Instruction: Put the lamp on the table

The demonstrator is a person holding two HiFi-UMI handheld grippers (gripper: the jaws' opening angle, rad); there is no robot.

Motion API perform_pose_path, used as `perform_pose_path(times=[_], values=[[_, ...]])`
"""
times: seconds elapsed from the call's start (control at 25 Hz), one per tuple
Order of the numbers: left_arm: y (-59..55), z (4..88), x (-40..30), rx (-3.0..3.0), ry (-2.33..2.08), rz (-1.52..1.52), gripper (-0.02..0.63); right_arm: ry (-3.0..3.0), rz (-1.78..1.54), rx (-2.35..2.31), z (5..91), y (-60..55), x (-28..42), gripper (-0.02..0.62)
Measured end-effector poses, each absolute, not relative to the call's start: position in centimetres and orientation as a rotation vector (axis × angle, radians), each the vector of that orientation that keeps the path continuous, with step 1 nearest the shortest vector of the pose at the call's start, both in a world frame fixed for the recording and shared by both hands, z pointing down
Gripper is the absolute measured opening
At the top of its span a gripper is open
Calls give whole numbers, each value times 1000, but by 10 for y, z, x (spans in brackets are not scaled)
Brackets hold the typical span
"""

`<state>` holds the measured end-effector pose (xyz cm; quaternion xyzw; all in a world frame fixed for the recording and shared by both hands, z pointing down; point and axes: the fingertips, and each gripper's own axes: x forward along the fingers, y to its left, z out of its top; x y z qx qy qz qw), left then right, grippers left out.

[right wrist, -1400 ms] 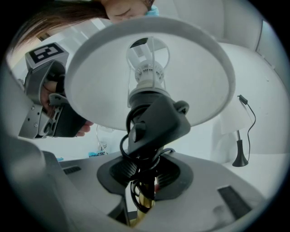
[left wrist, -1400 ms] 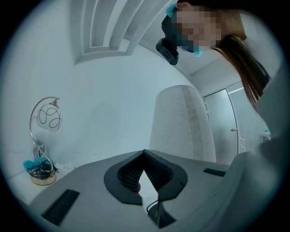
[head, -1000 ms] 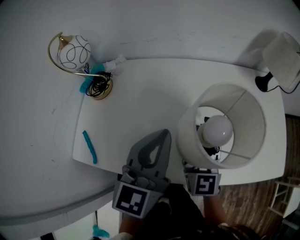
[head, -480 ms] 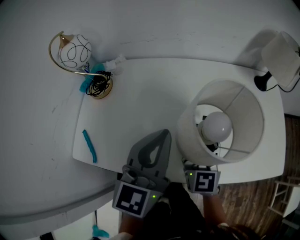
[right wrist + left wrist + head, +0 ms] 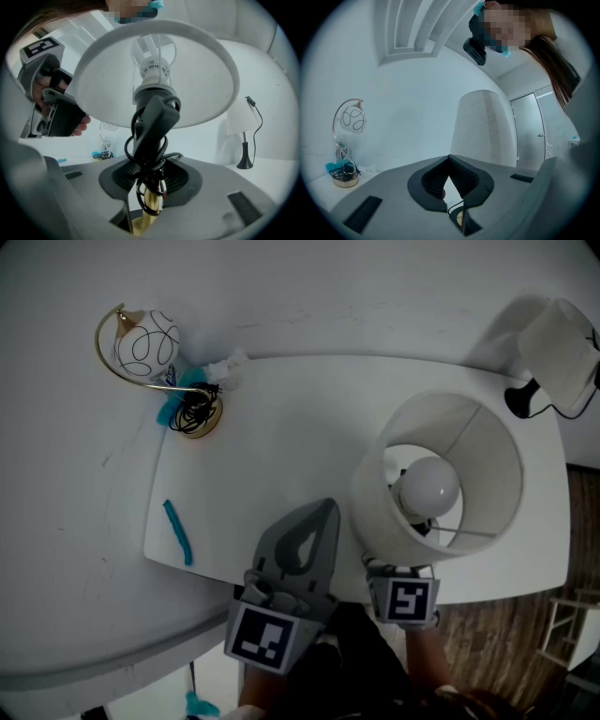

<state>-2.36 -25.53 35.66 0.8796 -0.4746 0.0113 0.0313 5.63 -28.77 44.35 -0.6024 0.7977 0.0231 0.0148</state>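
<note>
The lamp's white drum shade point(image 5: 487, 460) and bulb point(image 5: 427, 488) stand over the right side of the white table point(image 5: 281, 427). My right gripper point(image 5: 149, 187) reaches under the shade; from the head view only its marker cube point(image 5: 403, 600) shows. The brass stem point(image 5: 149, 208), wrapped in black cord point(image 5: 150, 159), stands between its jaws, which have just been opening; a sliver of gap shows beside the stem. My left gripper point(image 5: 323, 512) hovers left of the lamp near the front edge, shut and empty, its tips meeting point(image 5: 449, 161).
A small gold arc lamp with a patterned globe point(image 5: 150, 343) sits at the table's back left corner beside a cord bundle point(image 5: 197, 413). A teal strip point(image 5: 178, 532) lies near the left edge. Another white-shaded lamp point(image 5: 562, 338) stands at the back right. Wooden floor point(image 5: 506, 643) lies past the front edge.
The shade and bulb have shifted slightly up and left in the head view. Both gripper cubes stay where they were.
</note>
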Motion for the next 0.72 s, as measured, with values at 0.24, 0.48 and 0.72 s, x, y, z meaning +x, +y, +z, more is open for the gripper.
perform_pose_path(times=[0.24, 0.48, 0.72], values=[[-252, 358, -24, 2706, -1461, 37, -2, 2492, 55, -1879, 445, -285, 57, 147], [-248, 358, -25, 2699, -1463, 32, -2, 2511, 58, -1886, 447, -282, 58, 157], [-245, 357, -24, 2704, -1461, 34, -2, 2523, 33, -1898, 451, -280, 60, 164]])
